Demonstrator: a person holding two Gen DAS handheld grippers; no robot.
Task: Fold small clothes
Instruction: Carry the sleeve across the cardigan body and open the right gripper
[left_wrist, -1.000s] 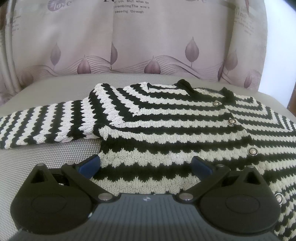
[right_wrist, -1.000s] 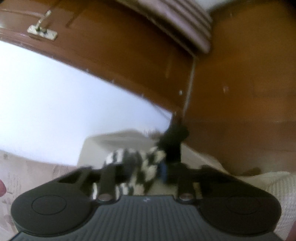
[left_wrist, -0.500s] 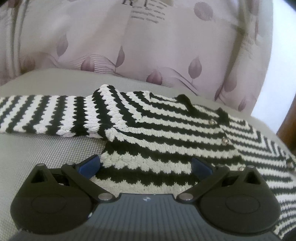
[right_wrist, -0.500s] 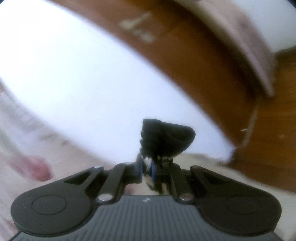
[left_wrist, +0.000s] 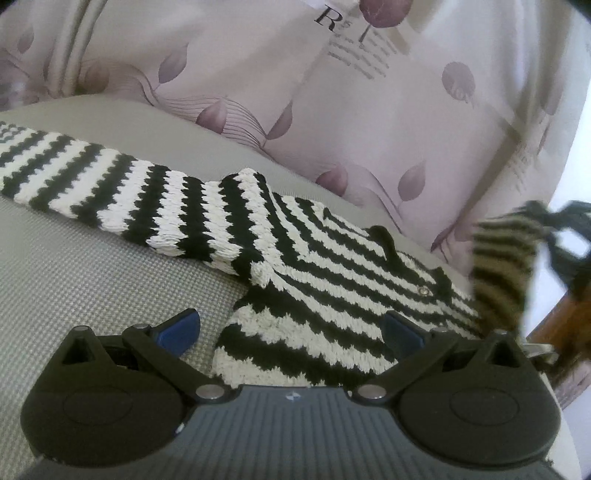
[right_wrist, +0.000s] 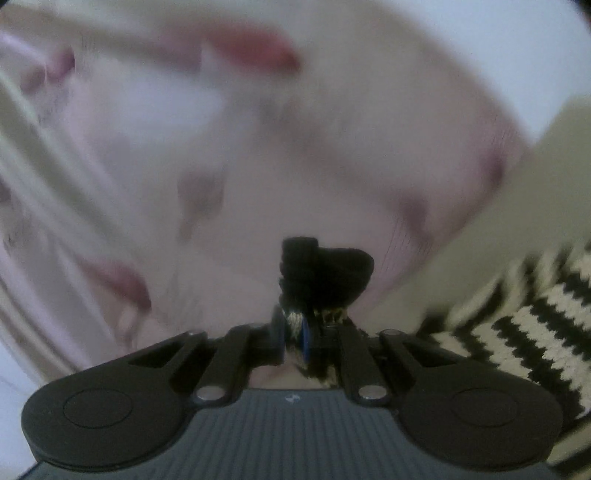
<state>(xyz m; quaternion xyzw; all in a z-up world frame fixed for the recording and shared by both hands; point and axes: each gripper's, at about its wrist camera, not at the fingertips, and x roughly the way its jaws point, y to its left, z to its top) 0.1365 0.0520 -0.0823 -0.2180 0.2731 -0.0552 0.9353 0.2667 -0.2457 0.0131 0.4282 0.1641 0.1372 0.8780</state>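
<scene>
A small black-and-white striped knitted cardigan (left_wrist: 332, 280) lies flat on a grey woven cushion surface (left_wrist: 92, 288), its front placket with small metal buttons (left_wrist: 424, 291) facing up and one sleeve (left_wrist: 85, 177) stretched out flat to the left in the left wrist view. The left gripper (left_wrist: 291, 326) hovers low over the hem of the cardigan with its jaws spread wide, the blue pads (left_wrist: 179, 326) clear of the knit and nothing clamped between them; compared with a second ago the whole view has rolled, so the cardigan now runs downhill to the right and the hem sits more to the right between the fingers. The right gripper (right_wrist: 293, 332) is clenched on the black ribbed cuff of the other sleeve (right_wrist: 325, 273), which sticks up between the nearly closed pads. A second ago that camera looked at a brown wooden door and a white wall; now it faces the blurred pale lilac curtain with purple leaf prints (left_wrist: 369, 122), and the striped body of the cardigan has come into its lower right corner. In the left wrist view the lifted sleeve (left_wrist: 506, 258) now appears raised at the right edge, blurred, with the dark shape of the right gripper just beyond it, where earlier only flat knit showed.
</scene>
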